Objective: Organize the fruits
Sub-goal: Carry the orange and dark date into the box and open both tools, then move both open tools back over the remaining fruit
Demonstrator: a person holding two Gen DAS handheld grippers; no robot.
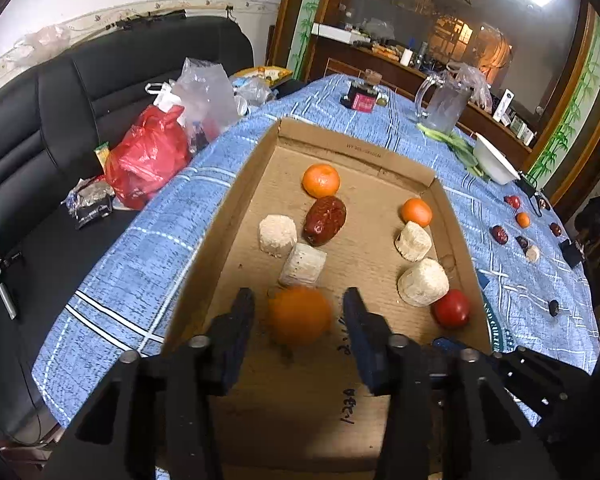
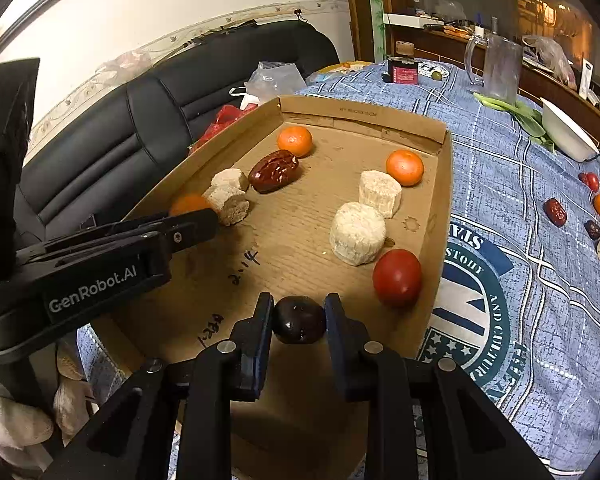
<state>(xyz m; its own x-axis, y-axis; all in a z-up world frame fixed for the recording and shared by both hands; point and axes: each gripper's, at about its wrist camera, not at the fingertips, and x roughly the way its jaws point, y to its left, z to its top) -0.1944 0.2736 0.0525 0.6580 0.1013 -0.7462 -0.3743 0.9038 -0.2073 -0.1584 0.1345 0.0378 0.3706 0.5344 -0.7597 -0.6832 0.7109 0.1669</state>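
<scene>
Left wrist view is showing the left gripper (image 1: 300, 312) over the cardboard tray (image 1: 236, 208), jaws spread either side of a blurred orange (image 1: 299, 314) at six o'clock, apparently dropping it. The right gripper (image 2: 299, 316) is pinching a dark plum (image 2: 299, 319); next, it probably needs lowering and releasing beside the tomato (image 2: 397, 277) at three o'clock.

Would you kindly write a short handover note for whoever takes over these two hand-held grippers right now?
Left hand-held gripper: open over the cardboard tray, a blurred orange between its fingers, not gripped.
Right hand-held gripper: shut on a dark round fruit above the tray's near end.
Done: tray holds oranges, a red date, a tomato and pale cylindrical pieces.
Left: set down the dark fruit; collect the small fruits still on the blue tablecloth to the right.
</scene>
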